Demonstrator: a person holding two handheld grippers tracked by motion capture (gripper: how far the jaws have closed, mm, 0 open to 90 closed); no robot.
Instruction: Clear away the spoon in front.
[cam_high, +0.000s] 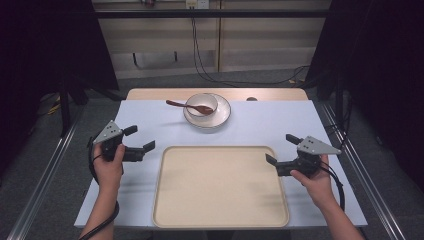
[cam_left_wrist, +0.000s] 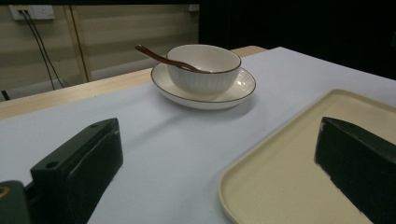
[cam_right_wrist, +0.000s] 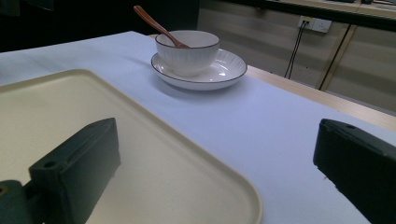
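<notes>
Both grippers sit idle at the tray's flanks, nothing held. The left gripper (cam_high: 136, 140) hovers over the table (cam_high: 150, 120) just left of the tray (cam_high: 220, 187), jaws spread wide with only air between them; in the left gripper view its jaws frame the bare cloth and the tray's near corner (cam_left_wrist: 261, 186). The right gripper (cam_high: 282, 149) hangs at the tray's right edge, jaws likewise wide apart and gripping nothing; in the right gripper view one jaw sits over the tray (cam_right_wrist: 116, 154), the other over the table.

The bowl (cam_high: 202, 104) stands upright on the plate (cam_high: 220, 117) at the far middle of the table, just past the tray's far edge and apart from it. The spoon (cam_high: 187, 106) rests in the bowl, head down inside, handle leaning over the rim toward the left side of the table and sticking out free.

Likely reasons: the tray is empty and centred near the person, so it reads as the drop zone. Both grippers point at the stack, symmetric, open, ready for a two-sided reach. The plate rim offers a grab on either side. The handle overhang makes the spoon an easy separate pick, but it could tip if the bowl gets lifted first.
</notes>
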